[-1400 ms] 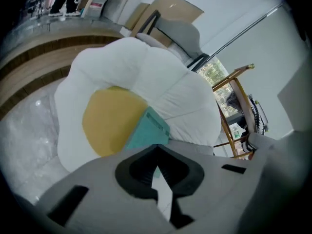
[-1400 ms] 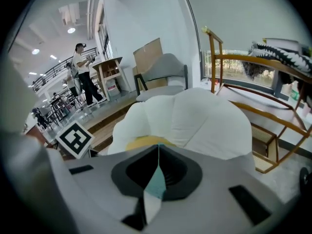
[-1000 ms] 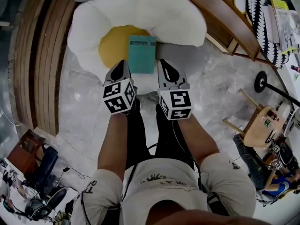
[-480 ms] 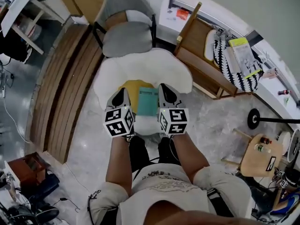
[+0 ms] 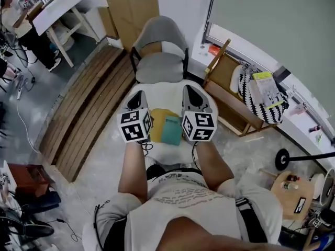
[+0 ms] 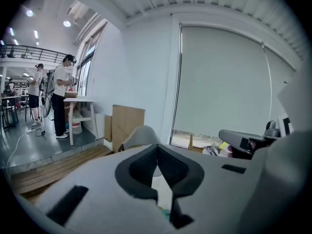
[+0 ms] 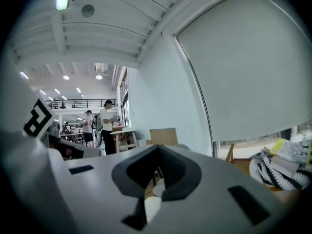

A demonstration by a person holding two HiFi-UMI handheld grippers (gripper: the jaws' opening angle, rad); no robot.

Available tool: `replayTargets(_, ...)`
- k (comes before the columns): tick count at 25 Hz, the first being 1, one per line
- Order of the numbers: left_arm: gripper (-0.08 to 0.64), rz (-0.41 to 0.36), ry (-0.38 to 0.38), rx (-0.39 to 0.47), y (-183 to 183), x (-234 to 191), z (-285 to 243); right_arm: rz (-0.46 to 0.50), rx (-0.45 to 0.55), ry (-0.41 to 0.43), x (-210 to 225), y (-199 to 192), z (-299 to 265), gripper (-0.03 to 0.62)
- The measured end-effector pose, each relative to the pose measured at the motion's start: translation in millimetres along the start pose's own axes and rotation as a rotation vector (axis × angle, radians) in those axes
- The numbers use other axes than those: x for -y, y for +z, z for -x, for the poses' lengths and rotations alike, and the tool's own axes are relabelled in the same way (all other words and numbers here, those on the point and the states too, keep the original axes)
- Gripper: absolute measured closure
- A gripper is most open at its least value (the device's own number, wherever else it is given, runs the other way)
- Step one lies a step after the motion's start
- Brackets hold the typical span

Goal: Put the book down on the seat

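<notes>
At the yellow seat cushion's right edge, a teal rectangular book lies between your clenched left gripper and right gripper.

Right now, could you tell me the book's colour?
The book is teal, clearest in the head view.
</notes>
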State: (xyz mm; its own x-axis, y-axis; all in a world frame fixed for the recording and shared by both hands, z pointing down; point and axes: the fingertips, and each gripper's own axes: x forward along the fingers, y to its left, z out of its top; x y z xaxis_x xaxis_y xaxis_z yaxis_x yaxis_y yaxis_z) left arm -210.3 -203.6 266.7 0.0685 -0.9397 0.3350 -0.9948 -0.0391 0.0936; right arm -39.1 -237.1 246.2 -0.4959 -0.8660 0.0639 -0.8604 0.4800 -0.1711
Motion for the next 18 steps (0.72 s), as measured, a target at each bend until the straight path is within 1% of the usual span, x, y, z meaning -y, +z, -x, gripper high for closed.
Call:
replayTargets(2, 0.538, -0.008, -0.004, 0.043, 25.5, 2.8, 7.5, 0.023, 0.037, 0.030, -11.7, 26.2, -1.6, 0.565)
replayTargets(5, 0.538, -0.045, -0.008, 0.101, 63.1, 6.6, 19.4, 0.063, 0.092, 0.076, -28.3, 61.3, -1.0, 0.565)
replayTargets(9, 0.538, -0.095, -0.011, 0.156, 103.7, 12.3, 29.3, 0.076, 0.136, 0.093, -36.7, 91.7, -6.2, 0.565)
replayTargets(11, 0.538, -0.110, -0.026, 0.165, 114.7, 17.2, 29.6, 0.084, 0.155, 0.092, -37.4, 102.3, -8.3, 0.565)
replayTargets(14, 0.538, -0.107, -0.042, 0.178, 124.7, 19.8, 28.7, 0.081, 0.173, 0.091, -35.8, 112.4, -11.9, 0.565)
replayTargets(18, 0.538, -0.099, -0.023, 0.202, 133.6, 15.3, 25.9, 0.020, 0.162, 0.132, -32.0, 110.2, -25.1, 0.565)
